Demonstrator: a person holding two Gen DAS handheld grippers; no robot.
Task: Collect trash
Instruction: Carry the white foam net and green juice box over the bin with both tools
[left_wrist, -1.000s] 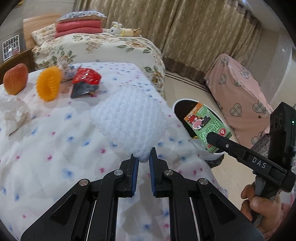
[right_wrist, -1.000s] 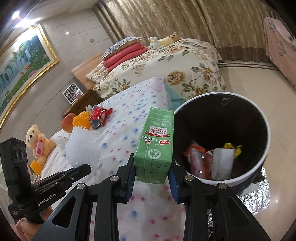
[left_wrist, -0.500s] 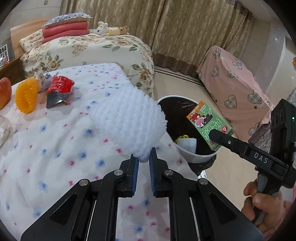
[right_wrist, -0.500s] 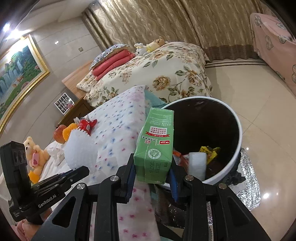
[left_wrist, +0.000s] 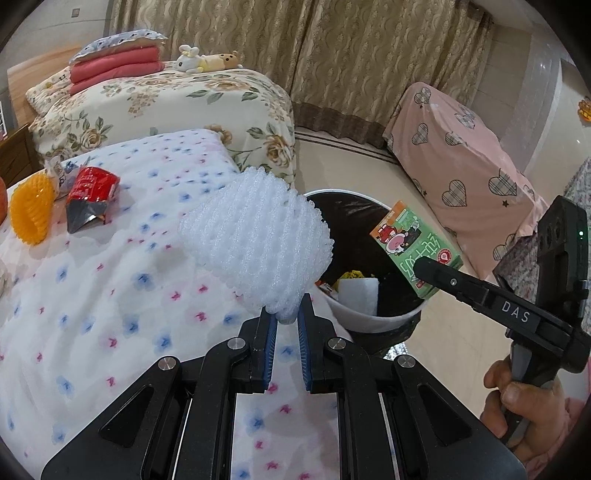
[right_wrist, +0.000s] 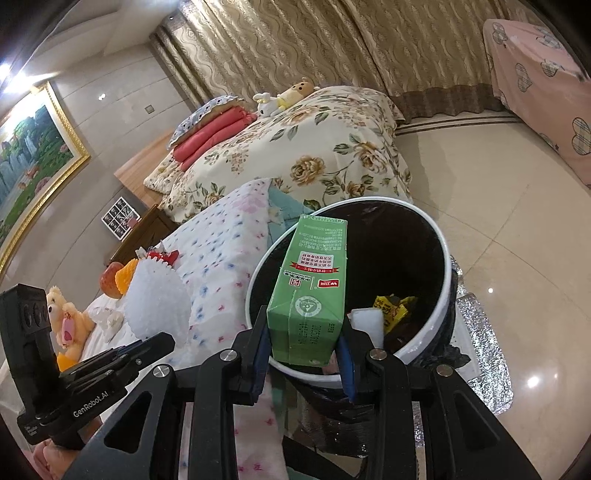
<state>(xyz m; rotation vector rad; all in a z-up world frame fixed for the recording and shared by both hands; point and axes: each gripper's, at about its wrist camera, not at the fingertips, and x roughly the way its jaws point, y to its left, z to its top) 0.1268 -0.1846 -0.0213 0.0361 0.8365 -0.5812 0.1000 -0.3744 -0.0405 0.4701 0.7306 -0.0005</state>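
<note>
Right gripper (right_wrist: 304, 354) clamped on green drink carton (right_wrist: 310, 291), gripped by its lower end, carton upright and tilted forward over the near rim of the trash bin (right_wrist: 441, 258). Left gripper (left_wrist: 284, 325) nearly closed, pinching the bottom edge of a white foam fruit net (left_wrist: 255, 247), which hangs above the bed edge just beside the bin. Bin is black-lined with a white rim and already holds a yellow wrapper (right_wrist: 391, 310) and a white pad (right_wrist: 367, 321)

Step in hand, as I judge it: drop both pieces in the bin. Carton first: push it further over the opening so its base clears the near rim, then open the jaws wide. Foam net is light and springy, so carry it right over the bin mouth and low before release, else it may bounce out. Keep the 2 grippers from colliding at the rim

Red snack wrapper (left_wrist: 92, 195) and orange foam net (left_wrist: 29, 210) lie on the dotted bedspread (left_wrist: 110, 295), not yet collected
</note>
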